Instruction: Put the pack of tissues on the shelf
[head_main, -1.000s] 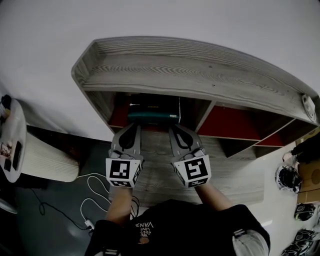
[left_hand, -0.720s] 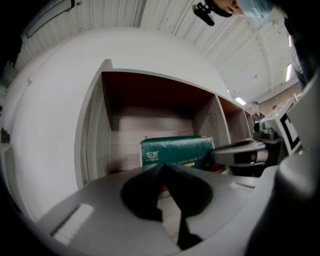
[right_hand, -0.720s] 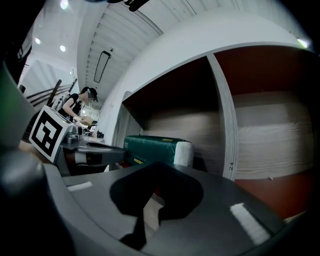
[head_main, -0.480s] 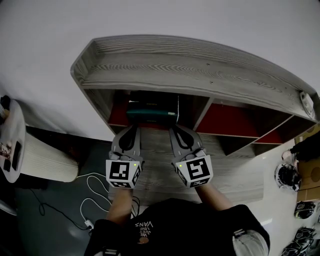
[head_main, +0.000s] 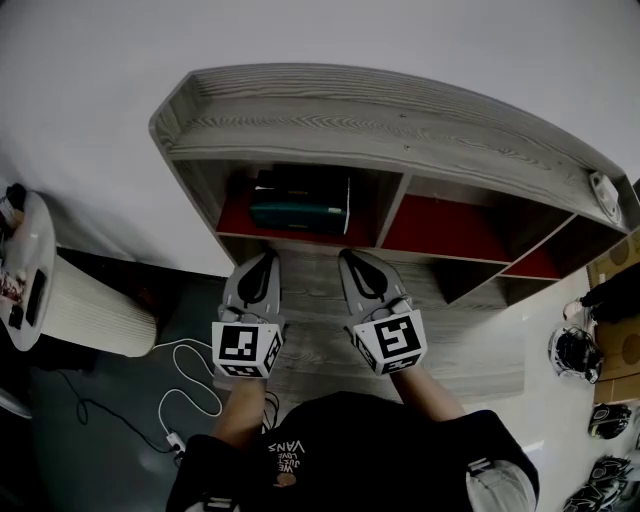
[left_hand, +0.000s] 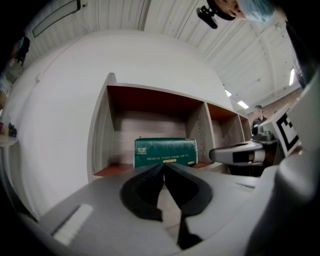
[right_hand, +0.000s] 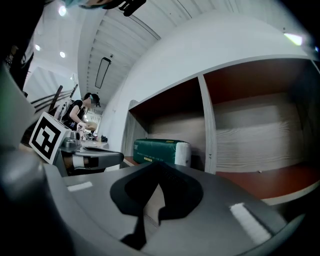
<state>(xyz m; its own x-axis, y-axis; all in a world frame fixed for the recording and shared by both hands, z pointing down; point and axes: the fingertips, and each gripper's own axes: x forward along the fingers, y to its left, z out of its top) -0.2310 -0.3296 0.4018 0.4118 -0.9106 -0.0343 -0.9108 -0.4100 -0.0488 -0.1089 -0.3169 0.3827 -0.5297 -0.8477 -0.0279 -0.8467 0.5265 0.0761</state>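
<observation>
My left claw (left_hand: 163, 166) and right claw (right_hand: 159, 164) are shut, empty. The pack (head_main: 300, 212) sits ahead on the shelf (head_main: 400, 130), so I should back straight out.

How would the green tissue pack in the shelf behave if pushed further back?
Probably light and squashy: the pack of tissues looks soft-wrapped with rounded corners, so it may dent. It lies flat and wide on the red compartment floor, so it would likely slide, not tip or roll.
</observation>
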